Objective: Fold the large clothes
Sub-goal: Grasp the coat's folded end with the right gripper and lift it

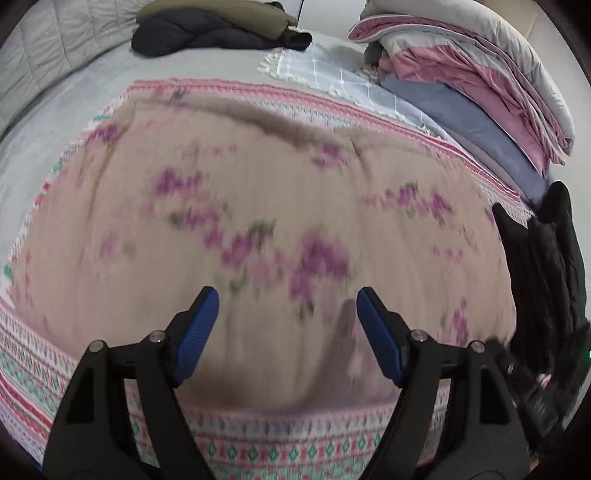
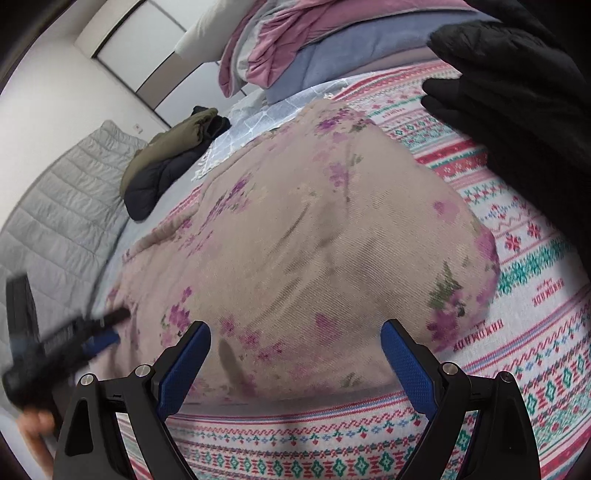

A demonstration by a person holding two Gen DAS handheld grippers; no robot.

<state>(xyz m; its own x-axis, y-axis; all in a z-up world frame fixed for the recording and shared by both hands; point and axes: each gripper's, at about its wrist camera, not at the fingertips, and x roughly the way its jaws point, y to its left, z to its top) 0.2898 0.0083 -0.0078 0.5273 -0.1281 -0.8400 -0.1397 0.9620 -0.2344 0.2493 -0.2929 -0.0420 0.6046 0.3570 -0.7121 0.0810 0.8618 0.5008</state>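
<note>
A beige cloth with purple flowers (image 1: 258, 206) lies folded and puffy on a pink, white and green patterned blanket (image 1: 258, 450) that covers the bed. My left gripper (image 1: 286, 295) hovers over the cloth's near edge, open, with nothing between its blue pads. The picture is blurred there. In the right wrist view the same cloth (image 2: 314, 240) fills the middle. My right gripper (image 2: 295, 326) stands open above its near edge, and its pads hold nothing. The left gripper (image 2: 110, 326) shows blurred at the far left, over the cloth's left end.
A navy and an olive jacket (image 1: 221, 29) lie piled at the back. Folded pink and grey quilts (image 1: 461, 74) sit on blue bedding at the back right, beside a pale checked fringed cloth (image 1: 332, 81). A black padded jacket (image 1: 554, 258) lies at the right edge, and grey quilted padding (image 1: 37, 55) borders the left.
</note>
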